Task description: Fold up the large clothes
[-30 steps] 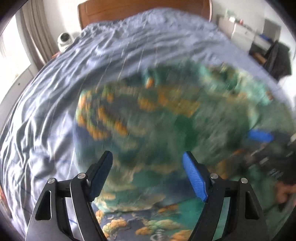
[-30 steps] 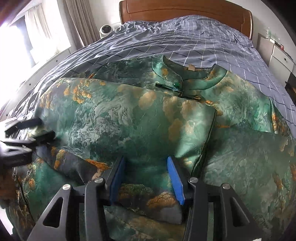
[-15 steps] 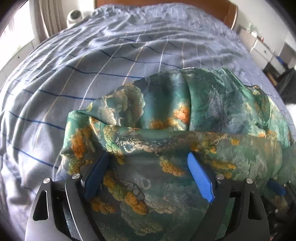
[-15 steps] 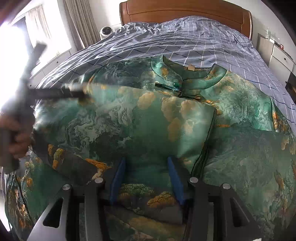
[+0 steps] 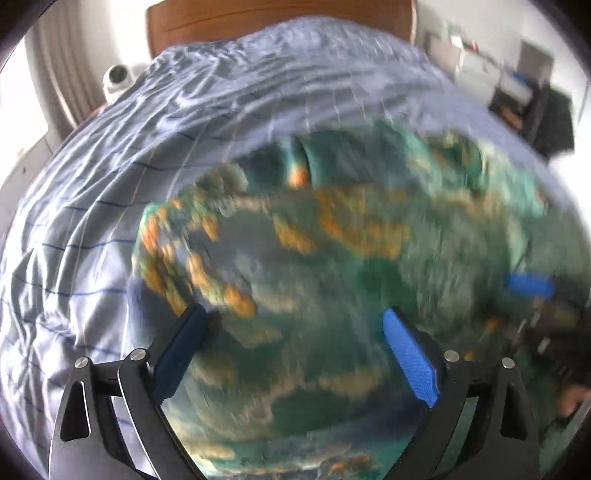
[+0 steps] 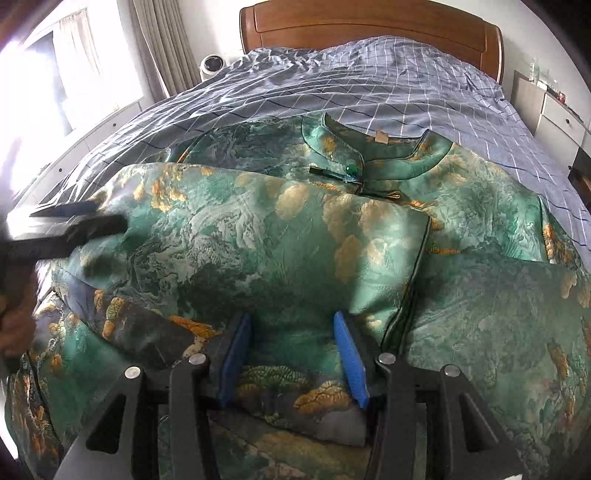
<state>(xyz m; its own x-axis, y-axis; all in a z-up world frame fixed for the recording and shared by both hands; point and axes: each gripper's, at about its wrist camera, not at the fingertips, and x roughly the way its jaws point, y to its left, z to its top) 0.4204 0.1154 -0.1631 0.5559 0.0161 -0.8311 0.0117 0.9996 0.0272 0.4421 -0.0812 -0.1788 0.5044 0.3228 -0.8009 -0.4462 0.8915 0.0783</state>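
Observation:
A large green silk garment with orange and gold cloud pattern [image 6: 280, 236] lies on the bed, collar [image 6: 373, 155] toward the headboard, a folded layer across its middle. My right gripper [image 6: 291, 350] rests low on the fold's near edge with cloth between its half-closed blue pads. My left gripper [image 5: 291, 339] is open and empty above the garment's left part [image 5: 314, 266], blurred by motion. It also shows in the right wrist view [image 6: 74, 221] at the left edge. The right gripper's blue pad shows in the left wrist view [image 5: 530, 286].
The bed has a blue-grey checked sheet [image 6: 388, 85] and a wooden headboard [image 6: 369, 22]. A white round device [image 6: 212, 64] sits by the curtain at the back left. A white dresser [image 6: 554, 110] stands to the right of the bed.
My left gripper swung up and back from the garment's left edge, its view now blurred. My right gripper stayed put on the fold.

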